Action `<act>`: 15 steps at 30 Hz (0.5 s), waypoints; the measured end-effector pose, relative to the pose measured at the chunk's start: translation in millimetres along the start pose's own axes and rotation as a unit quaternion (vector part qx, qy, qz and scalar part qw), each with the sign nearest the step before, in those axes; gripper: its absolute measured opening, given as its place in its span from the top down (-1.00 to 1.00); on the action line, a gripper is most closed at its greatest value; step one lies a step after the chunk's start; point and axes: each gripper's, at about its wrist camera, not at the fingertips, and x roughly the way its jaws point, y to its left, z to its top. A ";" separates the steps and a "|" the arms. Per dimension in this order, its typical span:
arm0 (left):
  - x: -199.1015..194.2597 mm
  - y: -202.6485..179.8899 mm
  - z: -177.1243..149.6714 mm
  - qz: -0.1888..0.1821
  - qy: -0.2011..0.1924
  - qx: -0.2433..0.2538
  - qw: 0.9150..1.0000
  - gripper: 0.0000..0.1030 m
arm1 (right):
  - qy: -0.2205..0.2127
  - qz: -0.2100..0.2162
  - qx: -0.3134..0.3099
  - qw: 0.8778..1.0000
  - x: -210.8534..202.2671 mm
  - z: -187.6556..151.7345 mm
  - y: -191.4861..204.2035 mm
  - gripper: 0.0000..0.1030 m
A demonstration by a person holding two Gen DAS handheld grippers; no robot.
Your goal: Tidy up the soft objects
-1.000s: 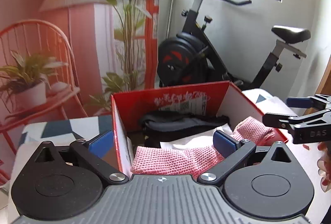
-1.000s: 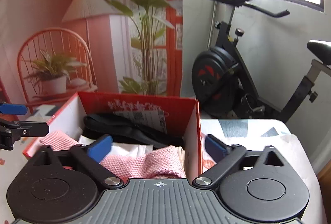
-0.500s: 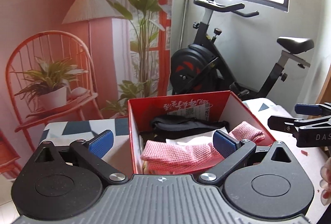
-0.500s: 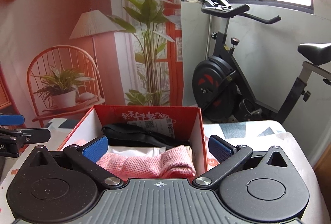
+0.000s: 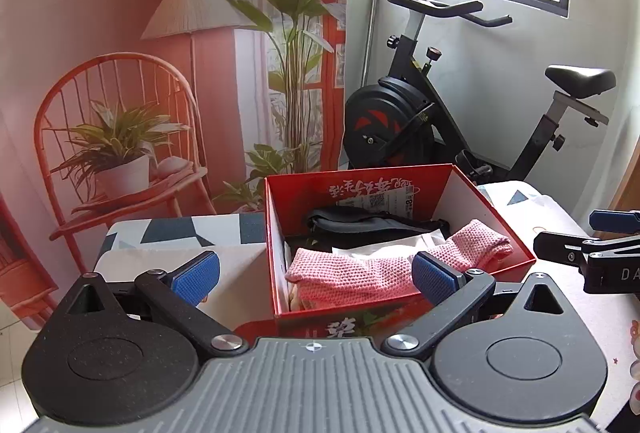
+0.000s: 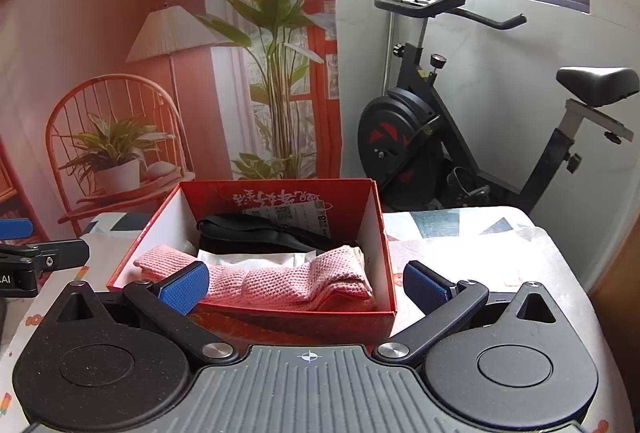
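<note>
A red cardboard box [image 5: 400,317] [image 6: 384,237] stands on the table. Across its front lies a pink knitted cloth [image 5: 360,275] [image 6: 280,279]. Behind that sit a white folded item [image 5: 384,247] [image 6: 248,259] and a black fabric item [image 5: 360,223] [image 6: 256,231]. My left gripper [image 5: 316,275] is open and empty, just short of the box's near left corner. My right gripper [image 6: 306,283] is also open and empty, in front of the box's near wall. Each gripper shows at the other view's edge: the right gripper [image 5: 592,253] and the left gripper [image 6: 40,257].
The table [image 6: 472,249] wears a white cloth with grey and blue shapes. Behind it stand an exercise bike [image 5: 432,121] [image 6: 440,137] and a wall print of a chair, lamp and plants [image 5: 160,105]. A wooden edge [image 6: 624,273] is at the far right.
Both grippers have drawn back and risen from the box, which now looks smaller and shows its front wall. Both stay open. The pink cloth lies still in the box.
</note>
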 end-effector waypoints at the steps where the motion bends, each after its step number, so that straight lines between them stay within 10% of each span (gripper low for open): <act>1: -5.0 0.1 -1.1 0.001 -0.003 0.000 1.000 -1.00 | -0.001 0.001 0.002 1.000 -3.6 0.6 -0.6 -0.99; 15: -108.1 3.9 -10.2 0.044 -0.063 -0.012 0.997 -1.00 | -0.056 0.003 -0.009 0.998 -103.7 -4.3 23.3 -0.99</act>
